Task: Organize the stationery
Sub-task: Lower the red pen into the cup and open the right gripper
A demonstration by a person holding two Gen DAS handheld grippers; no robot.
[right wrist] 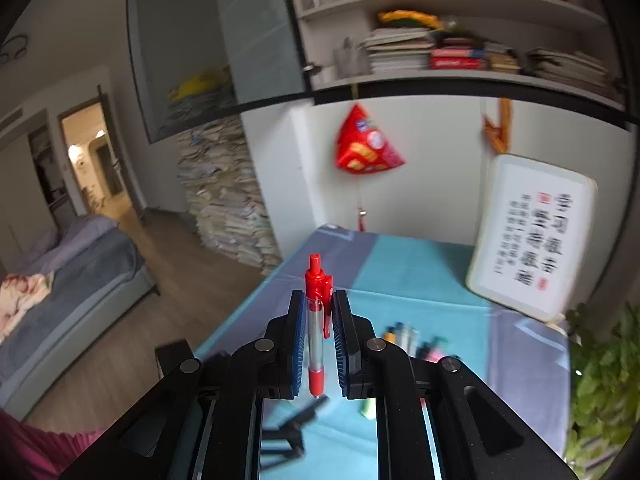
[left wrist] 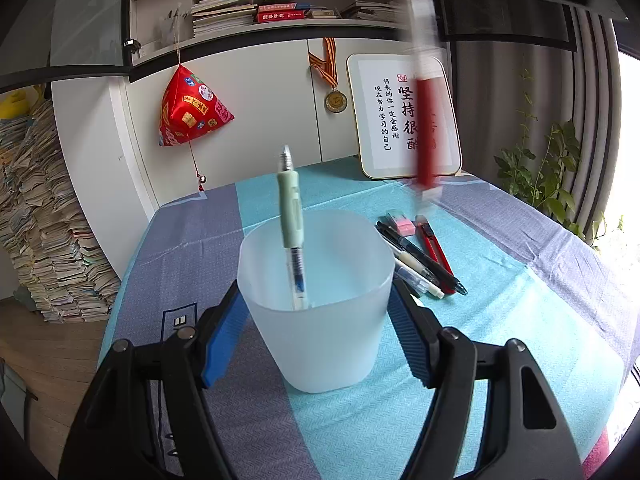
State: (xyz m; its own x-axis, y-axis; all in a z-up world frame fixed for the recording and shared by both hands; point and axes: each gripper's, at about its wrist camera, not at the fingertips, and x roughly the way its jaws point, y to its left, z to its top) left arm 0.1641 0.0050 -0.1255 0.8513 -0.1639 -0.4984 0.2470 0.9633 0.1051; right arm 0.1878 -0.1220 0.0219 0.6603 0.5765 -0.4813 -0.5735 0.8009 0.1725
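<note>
My left gripper (left wrist: 316, 312) is shut on a frosted white plastic cup (left wrist: 316, 320), its blue pads pressed against both sides. A green-grip pen (left wrist: 291, 220) stands upright inside the cup. My right gripper (right wrist: 318, 312) is shut on a red pen (right wrist: 317, 320), held upright between the blue pads high above the table. In the left wrist view that red pen (left wrist: 425, 120) shows as a blurred streak above and right of the cup. Several pens (left wrist: 420, 264), a red utility knife (left wrist: 434, 248) and a pink eraser (left wrist: 400, 220) lie on the cloth right of the cup.
A blue and grey cloth (left wrist: 500, 320) covers the table. A framed calligraphy board (left wrist: 400, 120) leans on the wall at the back. A red hanging ornament (left wrist: 192, 112), stacked papers (left wrist: 48, 220) at left and a plant (left wrist: 552, 176) at right surround the table.
</note>
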